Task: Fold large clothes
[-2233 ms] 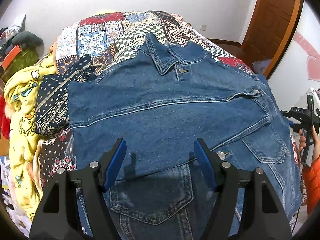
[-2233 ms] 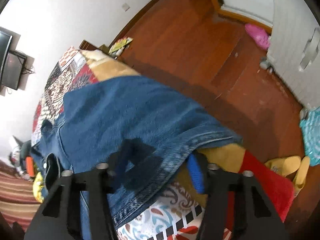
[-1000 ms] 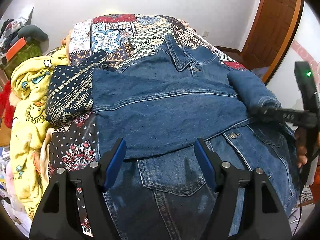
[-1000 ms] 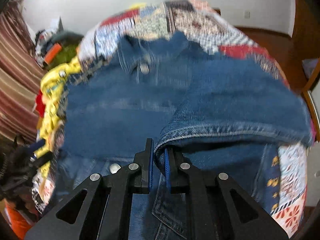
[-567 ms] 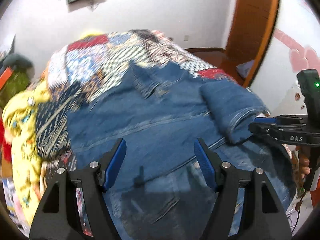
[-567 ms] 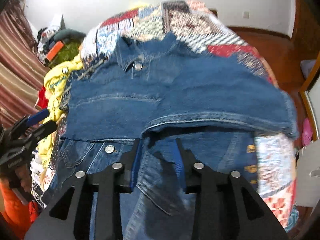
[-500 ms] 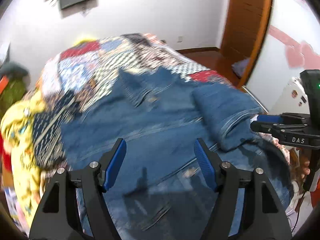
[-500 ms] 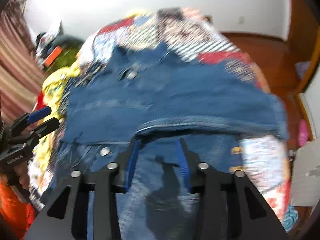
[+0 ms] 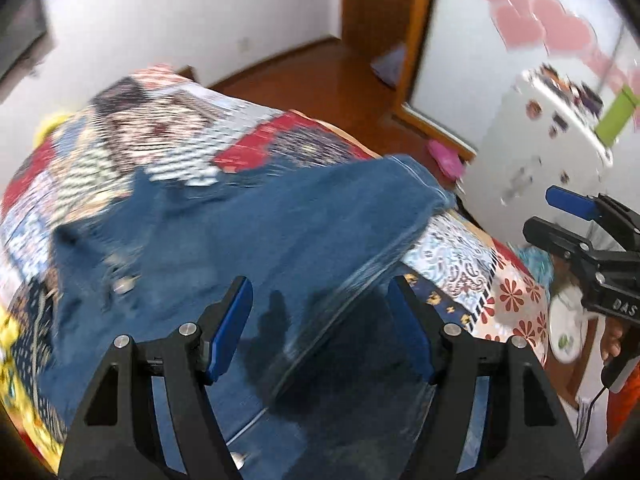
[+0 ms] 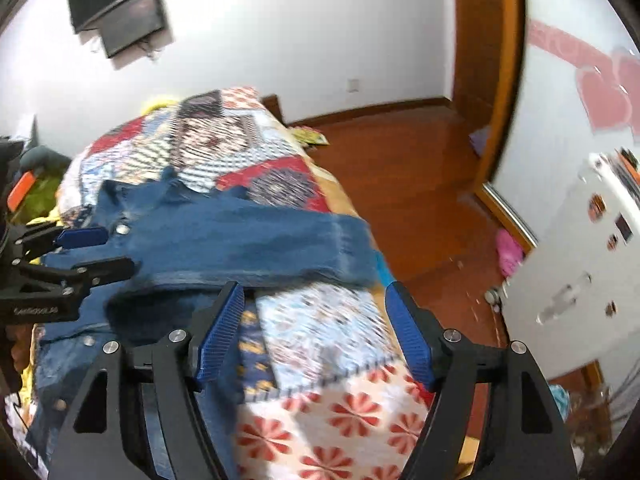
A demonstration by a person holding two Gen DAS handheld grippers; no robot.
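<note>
A blue denim jacket lies spread on a patchwork quilt, one sleeve folded across its front; it also shows in the right wrist view. My left gripper is open and empty, hovering over the jacket's lower front. It shows at the left in the right wrist view. My right gripper is open and empty above the quilt, to the right of the jacket. It also shows at the right edge in the left wrist view. Both views are motion-blurred.
The bed's right edge drops to a wooden floor. A white cabinet and a wooden door frame stand to the right. A TV hangs on the far wall. Yellow bedding lies at the bed's left.
My right gripper let go of the sleeve, opened wide and moved off to the right of the jacket. Both views swung toward the right side of the bed.
</note>
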